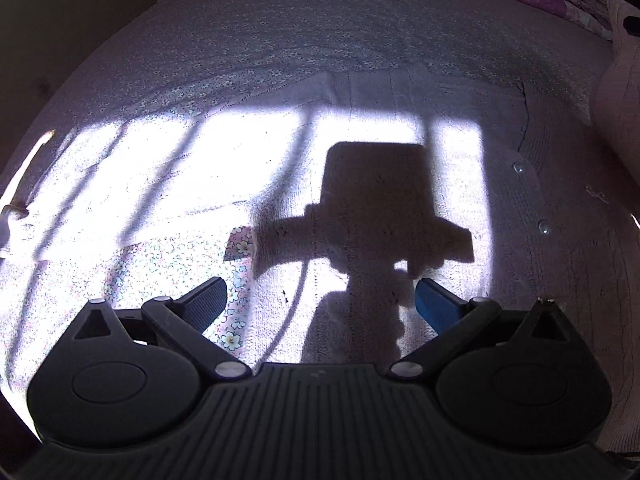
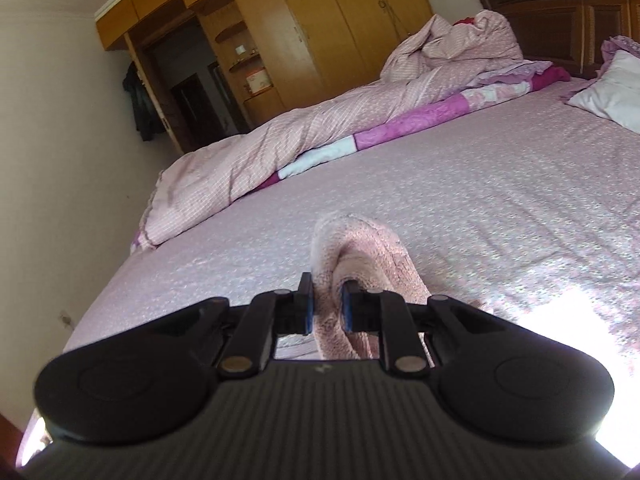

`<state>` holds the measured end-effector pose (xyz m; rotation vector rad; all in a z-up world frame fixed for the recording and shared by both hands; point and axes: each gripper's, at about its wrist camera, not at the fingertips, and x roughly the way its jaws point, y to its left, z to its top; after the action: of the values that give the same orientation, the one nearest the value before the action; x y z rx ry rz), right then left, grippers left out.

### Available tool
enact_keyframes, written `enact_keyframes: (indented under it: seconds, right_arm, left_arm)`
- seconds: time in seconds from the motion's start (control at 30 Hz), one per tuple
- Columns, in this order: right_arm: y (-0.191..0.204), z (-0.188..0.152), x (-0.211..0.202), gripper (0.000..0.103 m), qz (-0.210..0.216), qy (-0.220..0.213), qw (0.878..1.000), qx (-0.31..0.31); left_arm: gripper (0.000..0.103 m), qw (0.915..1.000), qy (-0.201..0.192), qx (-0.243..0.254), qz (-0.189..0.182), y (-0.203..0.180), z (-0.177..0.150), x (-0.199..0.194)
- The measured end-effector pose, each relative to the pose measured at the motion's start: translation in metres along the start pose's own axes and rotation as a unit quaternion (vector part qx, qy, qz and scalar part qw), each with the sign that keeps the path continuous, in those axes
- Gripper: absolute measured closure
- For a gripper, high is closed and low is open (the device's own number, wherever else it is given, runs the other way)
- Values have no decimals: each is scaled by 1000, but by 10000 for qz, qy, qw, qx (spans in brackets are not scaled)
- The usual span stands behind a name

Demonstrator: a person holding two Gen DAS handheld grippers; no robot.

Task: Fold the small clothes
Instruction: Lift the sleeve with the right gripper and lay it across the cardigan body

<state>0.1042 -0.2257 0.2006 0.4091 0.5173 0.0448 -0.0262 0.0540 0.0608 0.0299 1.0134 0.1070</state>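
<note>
A small pale pink knitted garment with clear buttons (image 1: 520, 200) lies spread flat on the bed in the left wrist view, partly in bright sunlight. My left gripper (image 1: 320, 300) hovers just above it, open and empty; its shadow falls on the knit. In the right wrist view my right gripper (image 2: 327, 304) is shut on a bunched fold of the pink knitted garment (image 2: 360, 248), which it holds lifted above the bed.
The bed has a lilac floral sheet (image 2: 480, 184). A crumpled pink quilt (image 2: 320, 128) lies along its far side, a pillow (image 2: 612, 96) at the right by the dark headboard. A wooden wardrobe (image 2: 300, 32) stands behind.
</note>
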Motion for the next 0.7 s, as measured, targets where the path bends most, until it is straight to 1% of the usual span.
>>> enact_keyframes:
  seconds: [0.1,0.23,0.4,0.57,0.6,0.63,0.67,0.7]
  right_arm:
    - [28,-21,22,86,93,248,9995,-162]
    - [52,-61,52,86,158,754,9964,-363]
    - [68,-109,83,86,242,1296,9901,-488]
    - [75,-137,101,84,301,1772,9825,-482]
    - [75,-141,102,82,299,1835,9815,-465]
    - [74,-145,102,77,320,1885,9806,-435]
    - [74,-147,101,75,348,1895,9805,-384]
    - [74,-148,98,68,397,1892,9806,-330]
  left_arm:
    - [0,10000,18,-6,22,7,-3,5]
    - [0,10000,55,-26,46,13,-5,13]
    - [0,9998,87,-108,111,21,-10,20]
    - [0,9998,98,-139,83,24,-16,19]
    - [0,9998,100,-134,77,23,-17,18]
    - [0,9998,103,-132,70,23,-18,18]
    - [0,9999,95,-130,63,22,-18,17]
    - [0,9999,83,-130,58,22,-19,15]
